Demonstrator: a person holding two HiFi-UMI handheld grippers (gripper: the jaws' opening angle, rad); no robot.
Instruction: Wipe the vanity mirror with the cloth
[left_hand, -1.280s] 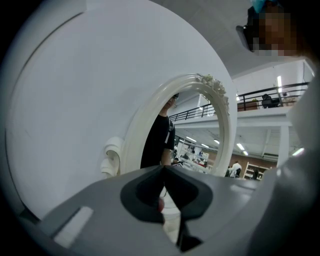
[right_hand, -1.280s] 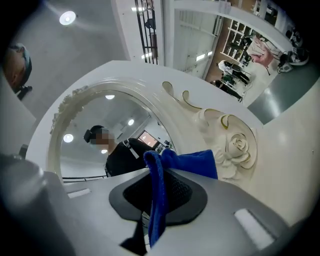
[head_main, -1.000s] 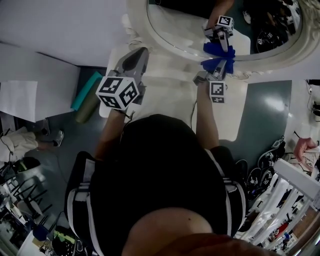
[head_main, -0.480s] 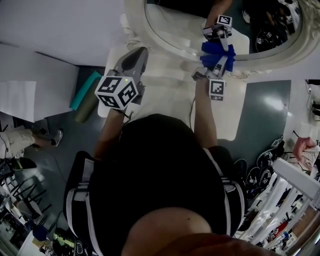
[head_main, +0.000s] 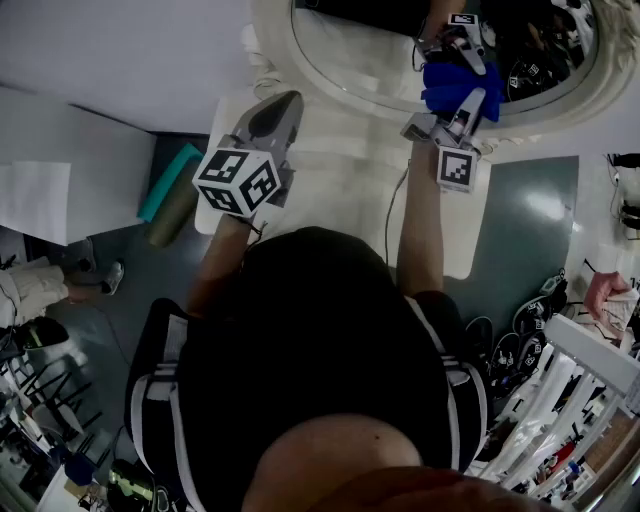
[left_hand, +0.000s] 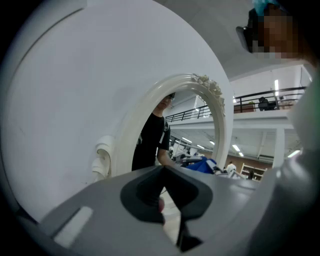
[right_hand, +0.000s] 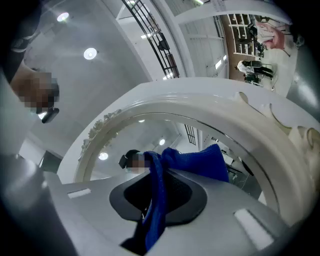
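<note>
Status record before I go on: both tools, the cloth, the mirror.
right tool: shut on the blue cloth
left tool: shut, empty, held short of the mirror, above the white tabletop
blue cloth: bunched at the glass beside the frame's lower rim, apparently touching
mirror: oval, ornate white frame

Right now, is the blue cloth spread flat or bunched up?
Bunched up: the blue cloth is pinched as a narrow strip in the right tool, its free end wadded near the mirror.
</note>
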